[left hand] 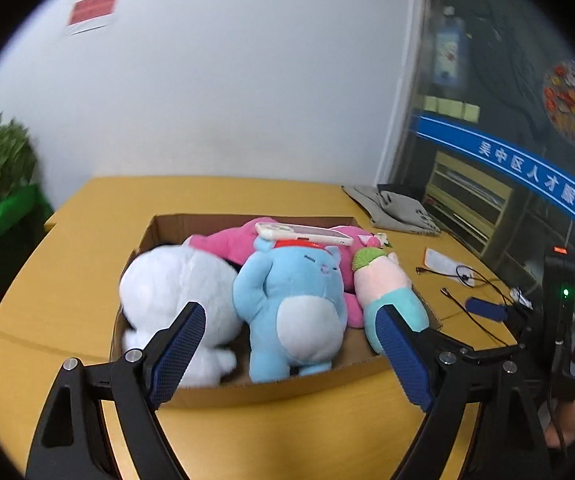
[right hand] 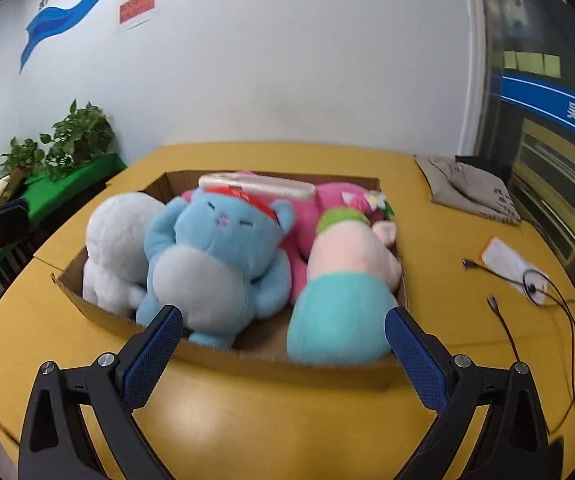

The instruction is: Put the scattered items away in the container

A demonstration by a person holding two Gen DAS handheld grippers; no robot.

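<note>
cardboard box [right hand: 247, 364]: full | blue plush [right hand: 215, 256] centre | tongs agape, empty

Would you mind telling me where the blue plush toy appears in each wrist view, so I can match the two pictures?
Left wrist: the blue plush toy sits centre frame in the cardboard box, between the white and pink-and-teal plushes.
Right wrist: the blue plush toy sits left of centre, in the same box.
Shared landmark: the phone lying above its head.

Four plush toys [right hand: 215, 248], one phone [right hand: 257, 188], one box [right hand: 279, 364].
</note>
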